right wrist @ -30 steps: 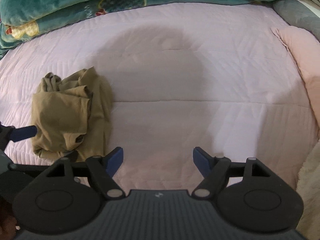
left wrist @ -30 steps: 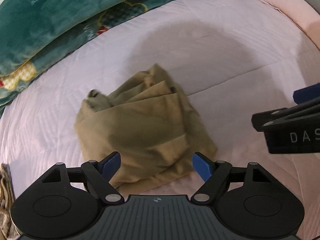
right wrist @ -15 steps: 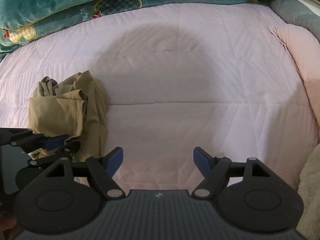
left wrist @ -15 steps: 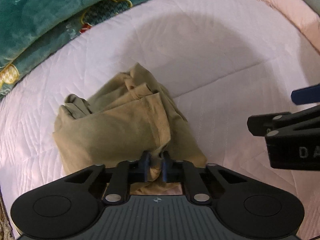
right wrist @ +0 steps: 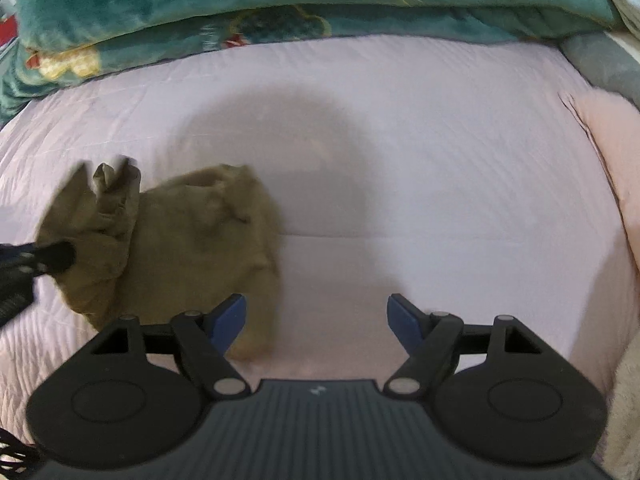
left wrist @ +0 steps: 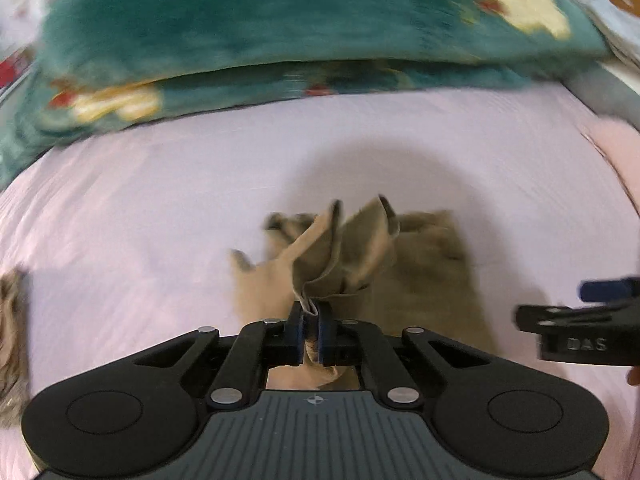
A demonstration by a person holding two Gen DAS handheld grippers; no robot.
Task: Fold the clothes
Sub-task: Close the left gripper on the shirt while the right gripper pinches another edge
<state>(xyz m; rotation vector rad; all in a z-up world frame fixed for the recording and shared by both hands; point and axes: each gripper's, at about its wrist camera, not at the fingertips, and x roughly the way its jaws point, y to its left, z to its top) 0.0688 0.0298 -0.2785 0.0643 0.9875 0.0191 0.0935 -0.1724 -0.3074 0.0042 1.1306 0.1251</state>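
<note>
A crumpled olive-tan garment (left wrist: 424,264) lies on the pink quilted bed (left wrist: 140,216). My left gripper (left wrist: 311,332) is shut on an edge of the garment and lifts it, so folds stand up in front of the fingers. The view is motion-blurred. In the right wrist view the garment (right wrist: 188,240) lies at the left, with the left gripper's tip (right wrist: 52,258) pinching its left side. My right gripper (right wrist: 316,320) is open and empty, just right of the garment, low over the bed. It also shows at the right edge of the left wrist view (left wrist: 580,316).
Teal patterned plush blankets (right wrist: 240,4) are stacked along the far side of the bed. A pale pink blanket (right wrist: 616,168) and a grey one (right wrist: 600,64) lie at the right. A furry fabric (left wrist: 12,344) sits at the left edge.
My left gripper closed on the garment's near edge, then lifted and pulled it, raising the folds and shifting the cloth. The right gripper stayed open.
</note>
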